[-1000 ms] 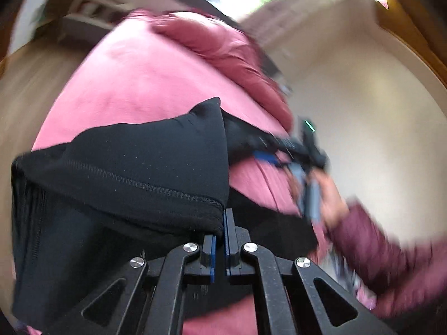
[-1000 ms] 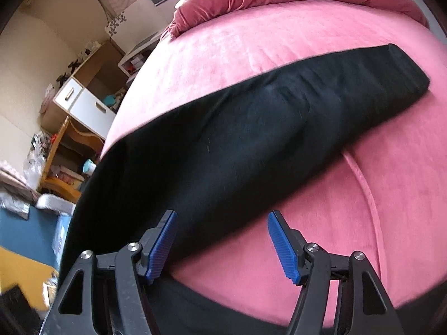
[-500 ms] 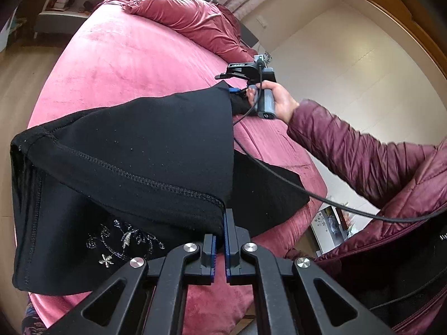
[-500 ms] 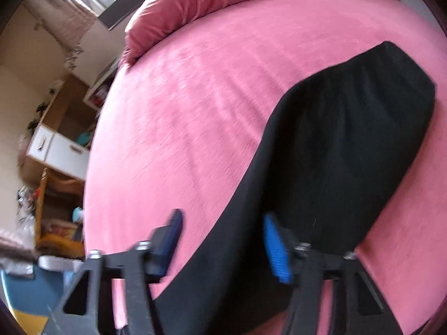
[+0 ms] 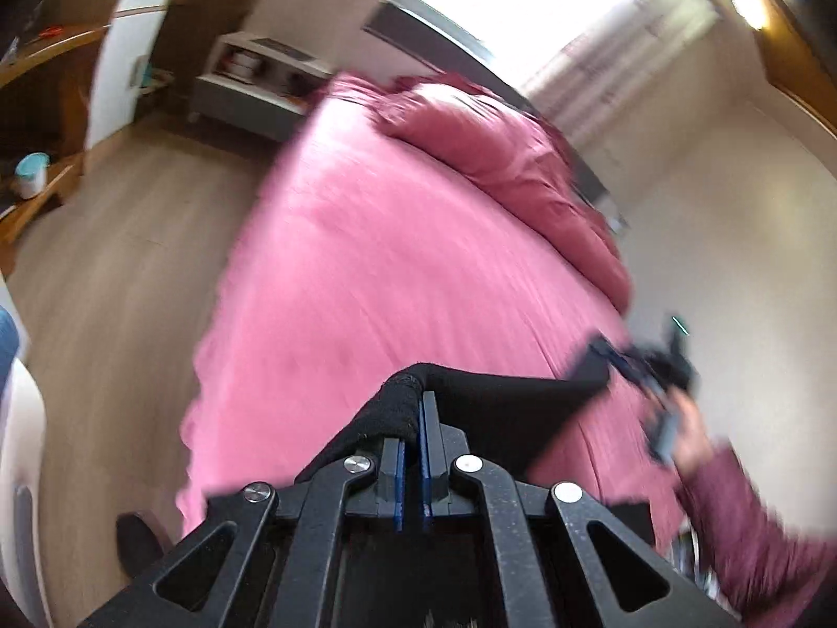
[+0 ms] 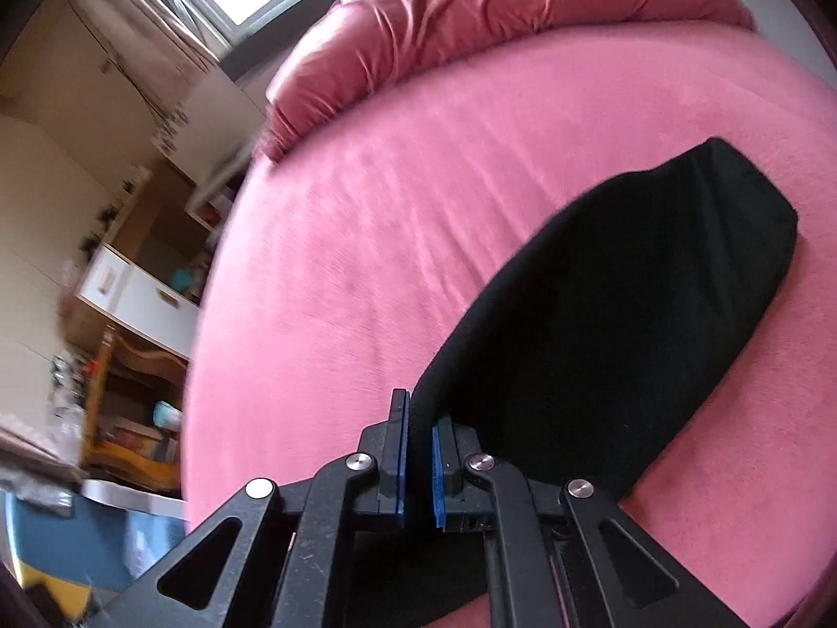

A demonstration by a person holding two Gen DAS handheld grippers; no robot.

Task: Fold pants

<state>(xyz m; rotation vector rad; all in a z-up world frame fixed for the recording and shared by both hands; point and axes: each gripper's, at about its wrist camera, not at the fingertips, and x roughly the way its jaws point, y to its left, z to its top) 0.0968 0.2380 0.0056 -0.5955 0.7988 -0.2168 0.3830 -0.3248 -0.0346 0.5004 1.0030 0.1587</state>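
While the pants (image 6: 617, 314) stretch across the bed (image 6: 366, 261), each gripper pinches an edge: left gripper (image 5: 413, 418), right gripper (image 6: 418, 429).

Both tools (image 5: 413, 421) (image 6: 418, 421) clamped shut.

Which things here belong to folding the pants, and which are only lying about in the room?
Job: black pants, left gripper, right gripper, pink bed.
Lying about: crumpled pink duvet, white drawers, teal tub.
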